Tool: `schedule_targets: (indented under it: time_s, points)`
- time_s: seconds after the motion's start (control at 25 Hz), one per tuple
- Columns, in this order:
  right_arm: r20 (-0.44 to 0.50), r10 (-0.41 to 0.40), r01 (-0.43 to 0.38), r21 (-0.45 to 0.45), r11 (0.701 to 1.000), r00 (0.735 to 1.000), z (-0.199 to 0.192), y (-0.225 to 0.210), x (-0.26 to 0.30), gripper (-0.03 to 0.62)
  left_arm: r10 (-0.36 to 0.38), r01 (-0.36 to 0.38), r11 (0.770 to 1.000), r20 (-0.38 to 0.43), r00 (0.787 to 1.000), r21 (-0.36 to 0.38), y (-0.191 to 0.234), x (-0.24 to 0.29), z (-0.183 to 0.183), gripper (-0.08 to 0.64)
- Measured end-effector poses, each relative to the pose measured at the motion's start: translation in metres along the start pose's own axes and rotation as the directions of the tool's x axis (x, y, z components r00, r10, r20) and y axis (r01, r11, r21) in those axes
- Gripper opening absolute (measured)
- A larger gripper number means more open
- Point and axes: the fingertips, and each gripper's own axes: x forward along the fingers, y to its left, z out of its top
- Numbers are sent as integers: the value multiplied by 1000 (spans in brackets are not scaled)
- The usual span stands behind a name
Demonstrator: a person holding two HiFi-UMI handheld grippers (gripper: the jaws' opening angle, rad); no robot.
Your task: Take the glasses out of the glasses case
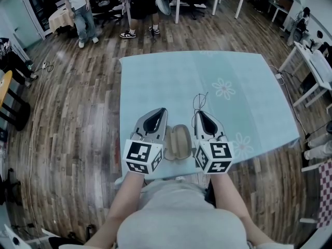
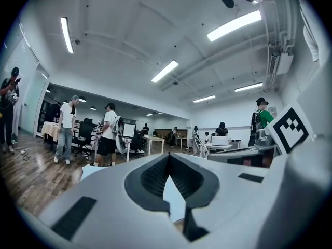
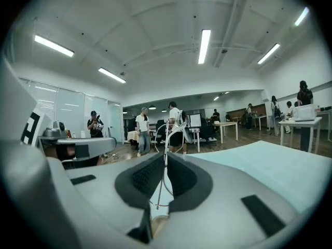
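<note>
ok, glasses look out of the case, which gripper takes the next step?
Right. The right gripper is shut on the glasses, outside the open case, so it can probably set them on the table. The left gripper is shut and empty.

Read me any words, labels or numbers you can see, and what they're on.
None can be read.
The left gripper and right gripper carry only black-and-white square markers, no letters or digits.
The tablecloth has flower prints only.
Anything in the room behind is too small to read.
</note>
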Motion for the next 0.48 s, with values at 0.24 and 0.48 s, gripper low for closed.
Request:
schedule_targets:
  time_s: [0.24, 0.48]
  points:
    - [138, -1, 5, -28, 1000, 990, 22, 1, -13, 26, -10, 10, 1000, 32, 999, 17, -4, -2, 9, 6]
    - [213, 20, -9, -53, 999, 977, 36, 3, -23, 26, -11, 10, 1000, 61, 998, 28, -8, -1, 20, 6]
